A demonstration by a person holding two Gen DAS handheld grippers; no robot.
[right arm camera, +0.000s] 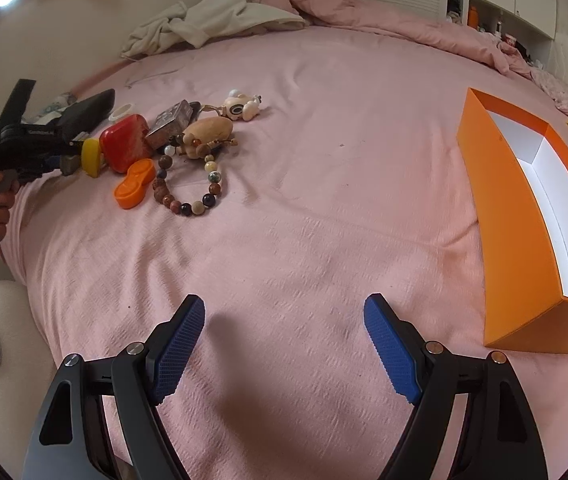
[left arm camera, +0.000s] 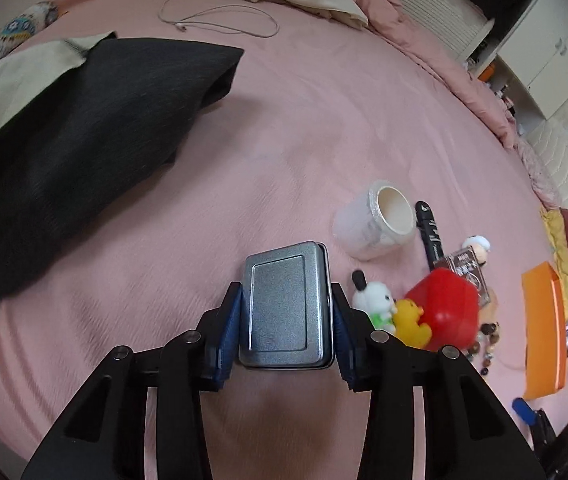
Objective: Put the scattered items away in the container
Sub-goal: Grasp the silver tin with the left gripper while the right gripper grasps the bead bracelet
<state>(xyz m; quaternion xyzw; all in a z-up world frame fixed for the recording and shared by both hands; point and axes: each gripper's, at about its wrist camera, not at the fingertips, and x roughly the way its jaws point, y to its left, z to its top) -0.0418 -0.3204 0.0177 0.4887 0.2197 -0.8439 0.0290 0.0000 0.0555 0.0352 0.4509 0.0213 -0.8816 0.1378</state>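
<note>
Left wrist view: the left gripper (left arm camera: 286, 312) clamps the grey tin (left arm camera: 287, 306) lengthwise along its fingers; the orange box (left arm camera: 542, 322) lies well right. The right gripper (right arm camera: 284, 350), wide open and empty, is nearer that box.

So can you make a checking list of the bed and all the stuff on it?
Surface: pink bedsheet, wrinkled.
Job's things: orange box open, looks empty; bead bracelet, red case, rubber duck, plush toy, tape roll lie loose.
Clutter: black cloth, cream clothes.
Grippers: left gripper holds metal tin; right gripper open.
Cables: white cord.
Surroundings: white cupboards.
</note>
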